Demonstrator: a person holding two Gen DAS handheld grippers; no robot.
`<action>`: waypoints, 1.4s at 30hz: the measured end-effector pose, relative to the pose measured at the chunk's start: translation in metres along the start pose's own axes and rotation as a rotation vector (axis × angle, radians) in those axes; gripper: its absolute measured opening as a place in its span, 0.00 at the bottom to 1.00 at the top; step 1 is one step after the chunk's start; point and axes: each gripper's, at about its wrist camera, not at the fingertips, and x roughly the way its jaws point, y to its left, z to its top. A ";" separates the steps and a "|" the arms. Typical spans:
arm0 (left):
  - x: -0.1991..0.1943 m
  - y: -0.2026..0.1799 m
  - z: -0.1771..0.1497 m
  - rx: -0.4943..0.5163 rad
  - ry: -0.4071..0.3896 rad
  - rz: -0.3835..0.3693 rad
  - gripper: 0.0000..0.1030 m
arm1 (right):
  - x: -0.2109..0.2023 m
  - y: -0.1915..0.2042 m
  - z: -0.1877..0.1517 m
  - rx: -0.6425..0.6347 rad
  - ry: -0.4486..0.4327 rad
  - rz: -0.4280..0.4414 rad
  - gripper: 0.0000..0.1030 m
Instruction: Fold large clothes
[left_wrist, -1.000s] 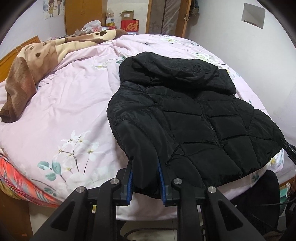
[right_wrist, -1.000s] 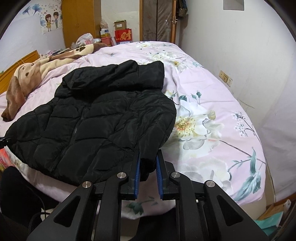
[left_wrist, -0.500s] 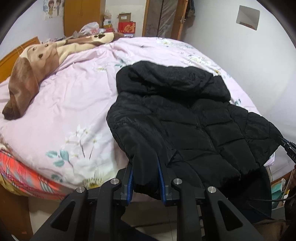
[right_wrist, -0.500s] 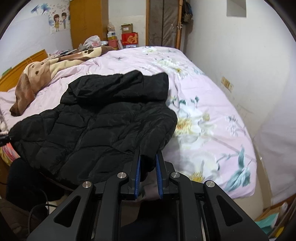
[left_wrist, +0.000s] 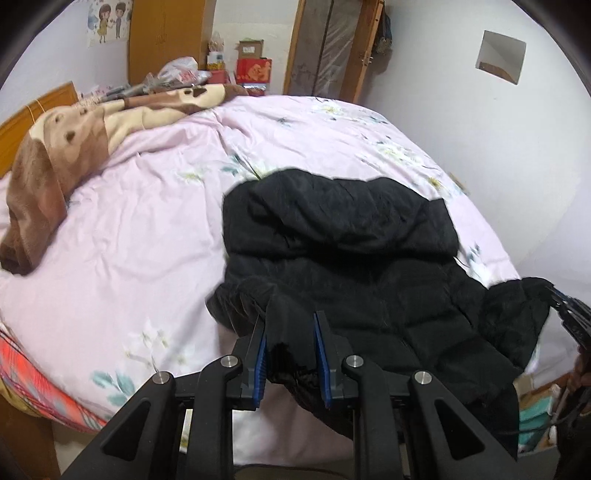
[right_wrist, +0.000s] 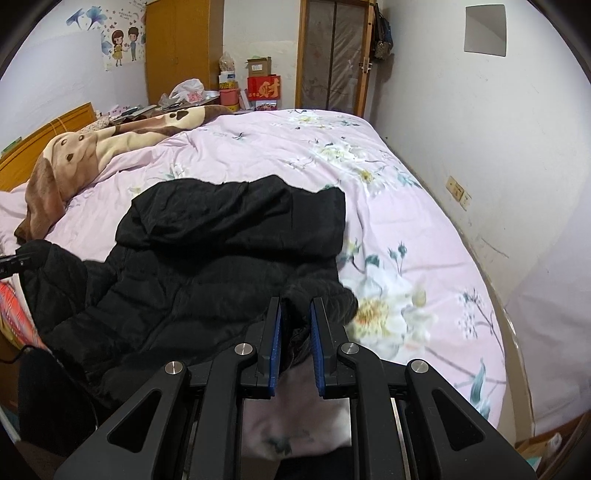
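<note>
black puffer jacket (left_wrist: 354, 266) spread on pink floral bed (left_wrist: 129, 240) | left gripper (left_wrist: 290, 354) pinches its near-left hem corner | right gripper (right_wrist: 295, 341) pinches near-right hem corner

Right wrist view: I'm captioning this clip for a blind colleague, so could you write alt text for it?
The right gripper clamps the near edge of a black puffer jacket lying hood-away on a bed with a pink floral duvet. A brown dog-print blanket is bunched at the far left, near the wooden headboard.
</note>
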 end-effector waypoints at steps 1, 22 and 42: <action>0.002 -0.002 0.008 0.014 -0.011 0.002 0.22 | 0.002 0.000 0.005 0.001 0.000 -0.002 0.14; 0.122 0.038 0.166 -0.146 0.051 0.038 0.26 | 0.133 -0.015 0.149 0.047 0.120 -0.040 0.14; 0.179 0.107 0.202 -0.286 0.017 0.010 0.63 | 0.201 -0.057 0.209 0.087 0.133 -0.031 0.33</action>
